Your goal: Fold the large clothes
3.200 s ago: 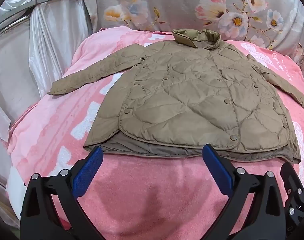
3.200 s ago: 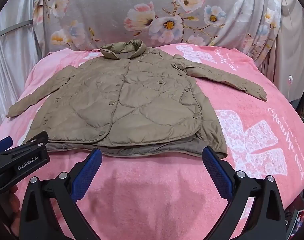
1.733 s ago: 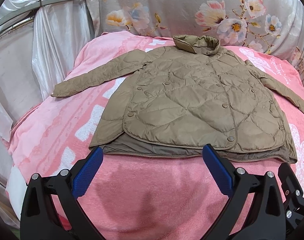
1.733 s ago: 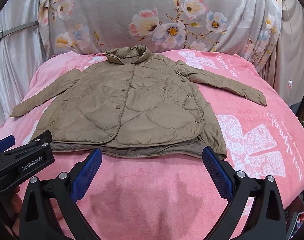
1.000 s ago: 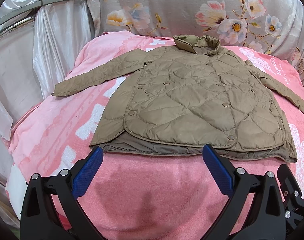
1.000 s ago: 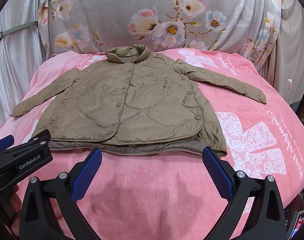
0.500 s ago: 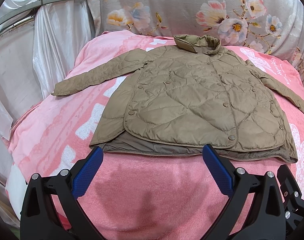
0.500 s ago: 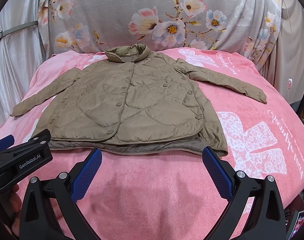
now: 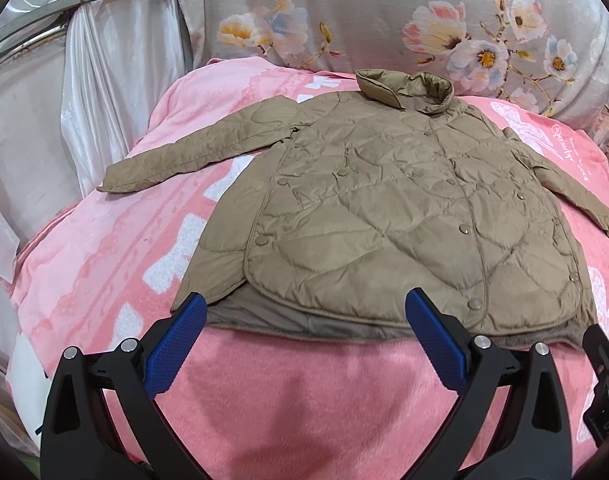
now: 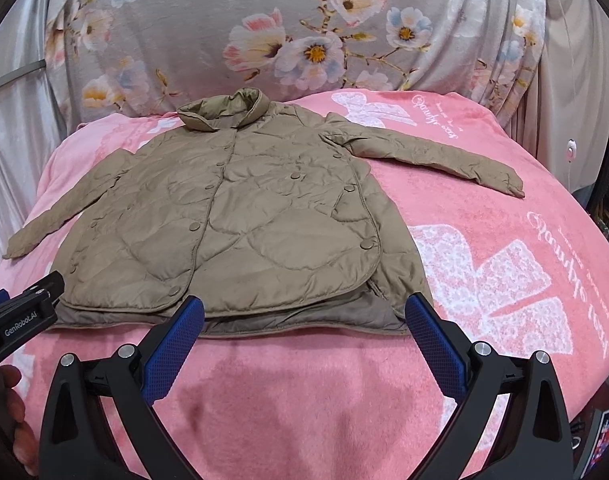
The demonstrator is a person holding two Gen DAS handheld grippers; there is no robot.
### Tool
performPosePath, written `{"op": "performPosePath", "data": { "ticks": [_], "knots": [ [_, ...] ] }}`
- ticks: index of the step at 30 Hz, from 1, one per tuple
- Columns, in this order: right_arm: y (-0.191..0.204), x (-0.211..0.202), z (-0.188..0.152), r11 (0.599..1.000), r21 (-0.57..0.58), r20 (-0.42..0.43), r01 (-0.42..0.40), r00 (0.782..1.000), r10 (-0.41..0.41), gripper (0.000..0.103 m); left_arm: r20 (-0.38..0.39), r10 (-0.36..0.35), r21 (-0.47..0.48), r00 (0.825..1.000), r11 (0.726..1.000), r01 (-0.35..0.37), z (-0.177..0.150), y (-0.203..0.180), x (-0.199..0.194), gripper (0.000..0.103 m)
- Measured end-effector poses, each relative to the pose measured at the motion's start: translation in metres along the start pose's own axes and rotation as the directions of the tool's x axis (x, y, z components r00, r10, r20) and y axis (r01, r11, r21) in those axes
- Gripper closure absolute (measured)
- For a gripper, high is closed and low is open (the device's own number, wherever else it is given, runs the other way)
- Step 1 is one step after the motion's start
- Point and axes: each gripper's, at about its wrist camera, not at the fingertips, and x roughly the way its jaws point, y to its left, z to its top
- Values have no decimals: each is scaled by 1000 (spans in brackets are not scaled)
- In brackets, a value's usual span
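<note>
I see the pink blanket [image 9: 104, 264] spread wide under a tan quilted jacket [image 9: 404, 216], which lies flat, buttoned, both sleeves out. My left gripper [image 9: 304, 336] and right gripper [image 10: 304, 336] hover near its hem, jaws wide, holding nothing.

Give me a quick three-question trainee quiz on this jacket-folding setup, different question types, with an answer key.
1. True or false: the left gripper is shut on the jacket.
2. Multiple choice: the jacket lies A) crumpled, B) spread flat with both sleeves out, C) folded in half.
3. Fill in: the jacket rests on a ____ blanket.

Key:
1. False; both it and the right gripper are open, short of the hem.
2. B
3. pink
</note>
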Motion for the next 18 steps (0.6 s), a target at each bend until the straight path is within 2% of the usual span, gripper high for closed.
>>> {"op": "performPosePath", "data": {
  "ticks": [18],
  "knots": [
    [18, 9, 2, 998, -42, -18, -39, 999, 39, 5, 5, 5, 16, 1000, 1000, -5, 5, -6, 7, 6]
  ]
}}
